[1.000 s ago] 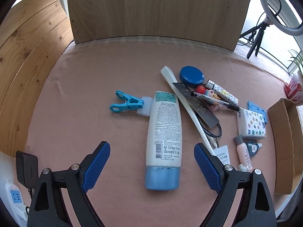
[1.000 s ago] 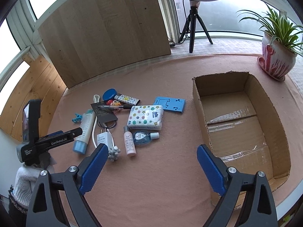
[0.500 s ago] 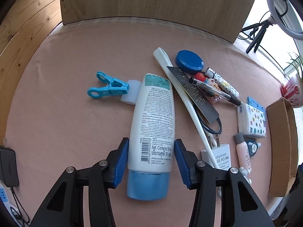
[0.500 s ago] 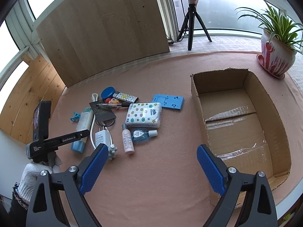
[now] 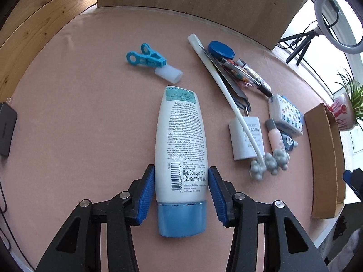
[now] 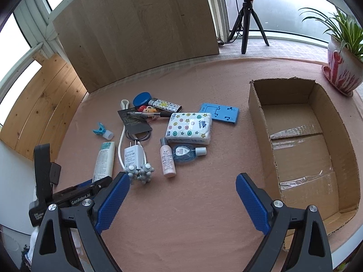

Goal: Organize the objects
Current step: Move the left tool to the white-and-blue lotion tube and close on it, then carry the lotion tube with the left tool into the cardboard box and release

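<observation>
Lotion tube [image 5: 181,156], white with a blue cap, lies flat on the pink worktop [image 5: 90,117] with its long axis running straight away from the left tongs [image 5: 181,188]: cap end nearest the camera, crimped teal end pointing toward the far wooden board [image 5: 204,0]. The left tongs have closed in on the tube just above the cap, both blue pads touching or all but touching its sides near the barcode. To the tube's left the cloth is bare out to the worktop's edge; just past its far end lie a clear cap [image 5: 169,73] and a blue clip [image 5: 145,57]. To its right, near but apart, sit a white charger [image 5: 246,136] crossed by a long white massager stick [image 5: 226,95] ending in grey knobbed balls, then a pink bottle [image 5: 274,136] and a patterned tissue pack [image 5: 285,115]. Farther back a blue round lid [image 5: 221,49], a pen and a dark card crowd together. The right tongs [image 6: 182,200] hang wide apart with nothing between them, over open cloth in front of the clutter. The cardboard box [image 6: 301,140] stands at the right side of the worktop, open-topped, well apart from the tube, with the whole pile between them. A potted plant [image 6: 342,68] stands beyond the box's far corner.
</observation>
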{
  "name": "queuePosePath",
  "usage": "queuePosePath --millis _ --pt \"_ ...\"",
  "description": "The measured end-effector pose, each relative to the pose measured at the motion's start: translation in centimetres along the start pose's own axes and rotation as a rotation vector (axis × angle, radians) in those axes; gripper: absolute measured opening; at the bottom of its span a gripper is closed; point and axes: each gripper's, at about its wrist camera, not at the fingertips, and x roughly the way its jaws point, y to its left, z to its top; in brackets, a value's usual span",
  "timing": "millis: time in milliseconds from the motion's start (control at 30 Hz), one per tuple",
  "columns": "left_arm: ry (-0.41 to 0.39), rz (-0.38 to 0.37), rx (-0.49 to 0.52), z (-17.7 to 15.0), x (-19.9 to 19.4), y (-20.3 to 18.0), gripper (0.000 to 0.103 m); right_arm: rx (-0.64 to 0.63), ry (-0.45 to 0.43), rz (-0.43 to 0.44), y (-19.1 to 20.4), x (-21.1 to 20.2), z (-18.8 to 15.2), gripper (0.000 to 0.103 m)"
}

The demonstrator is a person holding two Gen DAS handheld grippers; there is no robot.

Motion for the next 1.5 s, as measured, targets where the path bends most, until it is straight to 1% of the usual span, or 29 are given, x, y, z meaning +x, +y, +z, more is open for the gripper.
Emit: queuePosePath --millis 167,267,300,333,367,400,433,500,533,567,600,667,700,767,800,900,967,1067,1133,1267,1433,1500 --pt "0.005 0.000 0.030 -3.2 -1.2 -0.8 0.050 -0.030 0.028 0.023 1.3 1.0 -0.6 0.093" --pt "0.018 -0.032 0.030 -4.3 -1.6 -0.8 0.050 -0.043 0.052 0.049 2.2 1.6 -1.0 0.093" --pt "0.022 -0.030 0.035 -4.5 -1.7 -0.8 0.051 -0.048 0.061 0.056 2.6 1.9 -1.1 0.093" --pt "0.026 -0.025 0.037 -4.6 -2.0 -0.6 0.057 -0.052 0.067 0.062 2.8 2.1 -1.2 0.093" --pt "0.024 -0.029 0.041 -4.7 -2.4 -0.5 0.067 -0.055 0.076 0.072 3.1 2.4 -1.3 0.093" --pt "0.018 -0.034 0.048 -4.5 -2.6 -0.4 0.072 -0.059 0.088 0.084 3.4 2.7 -1.5 0.093" --pt "0.007 -0.037 0.063 -4.5 -3.1 -0.3 0.075 -0.061 0.100 0.098 3.8 3.0 -1.6 0.093" --pt "0.001 -0.028 0.093 -4.3 -3.7 -0.1 0.075 -0.060 0.132 0.124 4.3 3.9 -1.8 0.092" --pt "0.003 -0.032 0.107 -4.1 -3.8 0.1 0.075 -0.054 0.149 0.136 4.6 4.5 -1.9 0.090" --pt "0.010 -0.047 0.113 -3.9 -4.0 0.3 0.075 -0.047 0.170 0.149 4.8 5.1 -1.9 0.085" --pt "0.022 -0.066 0.116 -3.7 -4.0 0.5 0.075 -0.039 0.193 0.163 5.1 5.8 -2.0 0.078" --pt "0.038 -0.085 0.136 -3.6 -3.9 0.6 0.074 -0.018 0.237 0.183 5.4 7.1 -2.1 0.070" --pt "0.041 -0.087 0.148 -3.6 -3.9 0.6 0.074 -0.008 0.254 0.197 5.5 7.7 -2.2 0.069" --pt "0.051 -0.108 0.162 -3.5 -3.7 0.7 0.068 0.008 0.287 0.220 5.8 8.6 -2.4 0.069" --pt "0.061 -0.124 0.166 -3.5 -3.6 0.7 0.067 0.014 0.304 0.236 6.0 9.0 -2.4 0.069" --pt "0.087 -0.157 0.170 -3.4 -3.0 0.7 0.065 0.035 0.334 0.259 6.5 9.9 -2.7 0.067" --pt "0.103 -0.175 0.177 -3.4 -2.6 0.7 0.060 0.039 0.344 0.254 6.9 10.3 -2.8 0.065" --pt "0.121 -0.200 0.172 -3.3 -2.0 0.8 0.051 0.056 0.371 0.267 7.5 10.9 -3.0 0.057" --pt "0.124 -0.207 0.172 -3.2 -1.8 0.9 0.050 0.069 0.385 0.273 7.8 11.3 -3.2 0.055" --pt "0.137 -0.225 0.185 -3.3 -1.5 0.9 0.050 0.072 0.384 0.258 8.2 11.4 -3.3 0.055" --pt "0.140 -0.243 0.179 -3.2 -1.2 1.0 0.049 0.072 0.395 0.251 8.4 11.5 -3.3 0.048" --pt "0.138 -0.248 0.173 -3.2 -1.2 1.1 0.049 0.076 0.412 0.271 8.4 11.6 -3.3 0.044"
